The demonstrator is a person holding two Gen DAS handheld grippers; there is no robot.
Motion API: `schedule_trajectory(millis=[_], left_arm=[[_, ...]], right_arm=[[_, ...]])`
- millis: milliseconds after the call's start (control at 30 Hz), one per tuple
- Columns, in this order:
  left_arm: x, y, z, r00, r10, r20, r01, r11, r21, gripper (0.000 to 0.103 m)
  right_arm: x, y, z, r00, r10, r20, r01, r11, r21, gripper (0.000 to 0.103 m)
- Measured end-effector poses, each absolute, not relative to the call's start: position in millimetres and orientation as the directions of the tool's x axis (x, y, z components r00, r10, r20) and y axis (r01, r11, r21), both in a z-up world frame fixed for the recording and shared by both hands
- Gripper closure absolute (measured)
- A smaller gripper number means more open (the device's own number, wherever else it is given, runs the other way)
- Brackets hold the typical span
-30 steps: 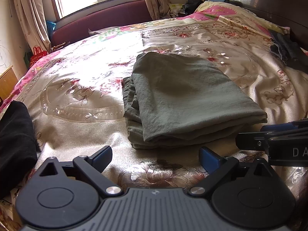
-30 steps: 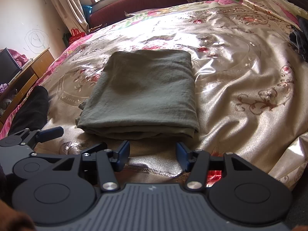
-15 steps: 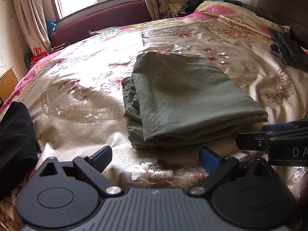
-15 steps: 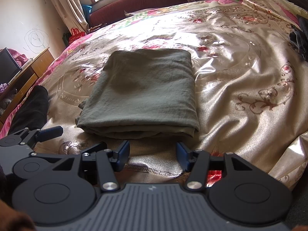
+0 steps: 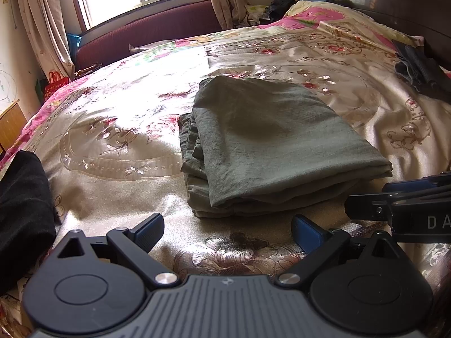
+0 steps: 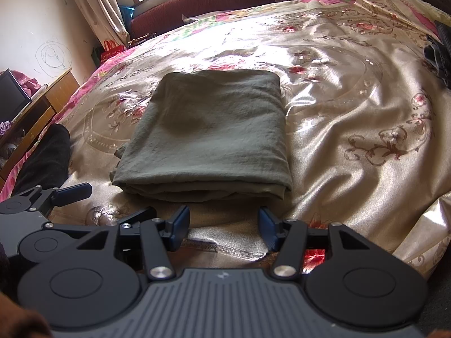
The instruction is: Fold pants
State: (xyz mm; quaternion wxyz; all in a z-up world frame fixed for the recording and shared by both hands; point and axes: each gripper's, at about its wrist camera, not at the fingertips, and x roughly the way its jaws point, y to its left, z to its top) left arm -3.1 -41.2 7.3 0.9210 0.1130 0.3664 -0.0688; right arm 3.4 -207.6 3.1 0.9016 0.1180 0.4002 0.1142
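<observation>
The grey-green pants (image 5: 270, 146) lie folded in a flat rectangular stack on the floral bedspread (image 5: 118, 129); they also show in the right wrist view (image 6: 211, 132). My left gripper (image 5: 227, 232) is open and empty, just short of the stack's near left corner. My right gripper (image 6: 224, 225) is open and empty, just short of the stack's near edge. Each gripper shows at the edge of the other's view: the right one in the left wrist view (image 5: 400, 211), the left one in the right wrist view (image 6: 48, 197).
A black garment (image 5: 22, 205) lies at the bed's near left edge. Dark clothes (image 5: 420, 70) lie at the far right by the headboard. A wooden cabinet with a screen (image 6: 25, 104) stands left of the bed. A maroon bench (image 5: 146, 33) sits under the window.
</observation>
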Motion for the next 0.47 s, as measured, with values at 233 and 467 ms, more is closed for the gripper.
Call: schedule_trajectory(millis=[233, 467], left_arm=[[-3.2, -41.4, 7.4, 0.722, -0.043, -0.69, 0.209, 0.965, 0.158, 0.0], [-3.2, -41.8, 6.8, 0.723, -0.042, -0.69, 0.21, 0.964, 0.162, 0.0]], right_arm=[[3.8, -207.7, 3.6, 0.654, 0.3, -0.695, -0.112, 0.946, 0.304, 0.048], [3.9, -207.4, 2.1, 0.653, 0.3, -0.696, -0.112, 0.946, 0.303, 0.047]])
